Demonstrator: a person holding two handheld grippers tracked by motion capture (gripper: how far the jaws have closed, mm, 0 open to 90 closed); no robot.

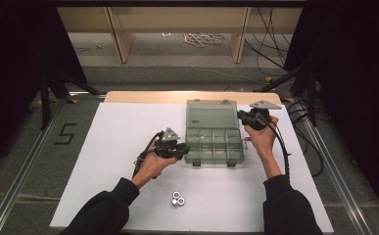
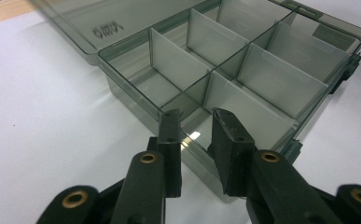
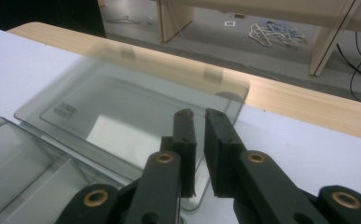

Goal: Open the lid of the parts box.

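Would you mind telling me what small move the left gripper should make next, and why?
Probably back toward the nuts near the table's front edge. The box lies open, its compartments look empty, and the left gripper hovers open at its corner holding nothing.

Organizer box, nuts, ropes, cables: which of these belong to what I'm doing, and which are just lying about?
In the job:
- organizer box, lid open
- left gripper, at the box's near-left corner
- right gripper, at the lid's edge
- nuts, probably for the compartments

Lying about:
- rope on the floor
- cables
- wooden frame
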